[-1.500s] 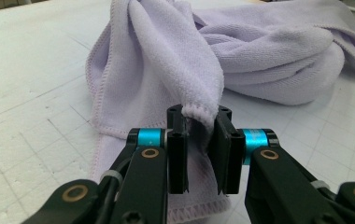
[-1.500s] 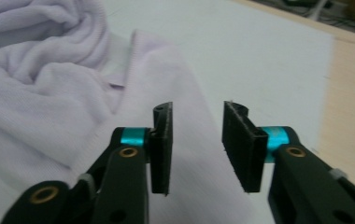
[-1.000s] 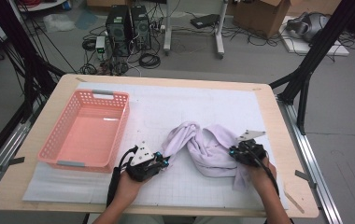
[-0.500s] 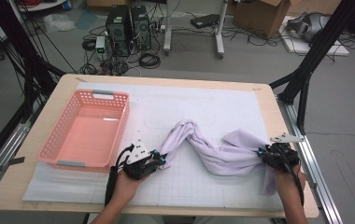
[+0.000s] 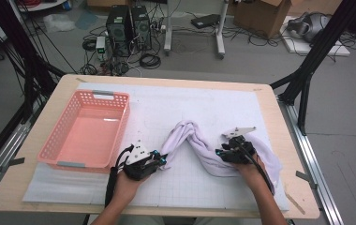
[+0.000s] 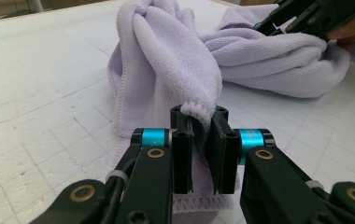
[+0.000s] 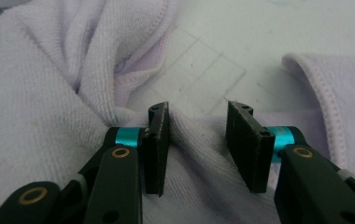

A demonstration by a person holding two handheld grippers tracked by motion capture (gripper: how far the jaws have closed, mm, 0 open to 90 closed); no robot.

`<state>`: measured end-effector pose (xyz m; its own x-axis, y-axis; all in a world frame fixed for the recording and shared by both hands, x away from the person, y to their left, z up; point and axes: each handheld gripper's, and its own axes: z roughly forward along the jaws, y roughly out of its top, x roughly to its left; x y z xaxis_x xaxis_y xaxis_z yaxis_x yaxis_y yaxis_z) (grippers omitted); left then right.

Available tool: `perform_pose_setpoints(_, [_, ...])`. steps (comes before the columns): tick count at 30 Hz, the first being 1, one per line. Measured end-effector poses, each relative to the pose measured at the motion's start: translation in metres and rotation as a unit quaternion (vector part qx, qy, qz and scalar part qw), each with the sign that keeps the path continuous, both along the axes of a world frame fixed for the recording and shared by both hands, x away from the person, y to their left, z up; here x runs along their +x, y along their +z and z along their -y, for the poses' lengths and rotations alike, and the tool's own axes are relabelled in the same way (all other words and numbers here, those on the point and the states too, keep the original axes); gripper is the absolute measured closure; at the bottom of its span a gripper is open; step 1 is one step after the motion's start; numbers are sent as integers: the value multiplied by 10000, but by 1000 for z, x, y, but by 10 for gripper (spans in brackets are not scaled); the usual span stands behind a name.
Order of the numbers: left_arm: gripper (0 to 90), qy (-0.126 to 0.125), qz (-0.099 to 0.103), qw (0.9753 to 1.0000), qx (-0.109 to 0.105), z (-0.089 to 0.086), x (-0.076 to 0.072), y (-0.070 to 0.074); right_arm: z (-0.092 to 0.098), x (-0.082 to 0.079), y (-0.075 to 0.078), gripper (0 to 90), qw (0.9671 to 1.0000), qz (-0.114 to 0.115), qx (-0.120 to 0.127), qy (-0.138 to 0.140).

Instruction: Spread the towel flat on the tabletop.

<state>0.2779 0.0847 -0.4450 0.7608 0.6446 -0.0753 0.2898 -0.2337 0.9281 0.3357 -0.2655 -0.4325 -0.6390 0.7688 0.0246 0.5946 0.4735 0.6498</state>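
Note:
A lavender towel [image 5: 199, 143] lies bunched and twisted on the white grid mat [image 5: 204, 105]. My left gripper [image 5: 160, 161] is at the towel's left end; its jaws are shut on a hemmed edge of the towel [image 6: 166, 60], as the left gripper view [image 6: 199, 114] shows. My right gripper [image 5: 219, 153] rests over the towel's right half. In the right gripper view [image 7: 198, 112] its jaws stand open with a fold of towel [image 7: 49, 93] lying between them, not pinched. The right gripper [image 6: 306, 18] also appears far off in the left gripper view.
A pink plastic basket [image 5: 106, 94] with nothing in it stands at the left of the mat. The wooden table edge [image 5: 279, 122] runs close on the right. Cables, computers and boxes sit on the floor beyond the table.
The right gripper pulled the towel's right end out to the right, then came back left over the towel and now stands open. The left gripper has kept its hold in place.

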Motion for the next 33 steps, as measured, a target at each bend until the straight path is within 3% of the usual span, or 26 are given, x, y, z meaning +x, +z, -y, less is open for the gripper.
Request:
perform_pose_setpoints(2, [804, 13, 0, 10000, 10, -1, 0, 0, 6, -4, -2, 660, 9997, -66, 221, -100])
perform_pose_setpoints(3, [805, 33, 19, 10000, 37, -1, 0, 1, 9, -9, -2, 751, 9996, -76, 280, -59])
perform_pose_setpoints(5, [806, 71, 38, 10000, 47, -2, -1, 1, 10, -18, -1, 805, 9997, -34, 221, 56])
perform_pose_setpoints(8, [805, 125, 44, 9999, 48, -4, -1, 1, 15, -30, 0, 818, 9997, 120, 122, 148])
perform_pose_setpoints(9, [802, 163, 48, 9998, 61, -5, 0, 2, 25, -46, 2, 818, 9994, 305, 116, 67])
perform_pose_setpoints(12, [797, 281, 65, 9996, 29, -8, 0, 2, 42, -67, 8, 819, 9984, 538, 11, -148])
perform_pose_setpoints(16, [780, 378, 44, 9992, 83, -9, 1, 3, 57, -88, 13, 828, 9972, 572, -296, -381])
perform_pose_setpoints(20, [580, 465, -105, 9988, 81, -10, 2, 3, 61, -103, 18, 814, 9965, 557, -307, -535])
perform_pose_setpoints(22, [476, 535, -138, 9985, 24, -11, 3, 6, 64, -105, 21, 763, 9964, 612, -73, -585])
perform_pose_setpoints(25, [418, 569, -117, 9983, -41, -12, 7, 17, 68, -101, 27, 658, 9926, 855, 94, -856])
perform_pose_setpoints(30, [412, 590, -36, 9980, -202, -10, 15, 30, 72, -87, 35, 626, 9894, 1028, 276, -986])
perform_pose_setpoints(33, [405, 504, -123, 9986, -106, 0, 27, 36, 73, -71, 37, 606, 9879, 1025, 554, -1019])
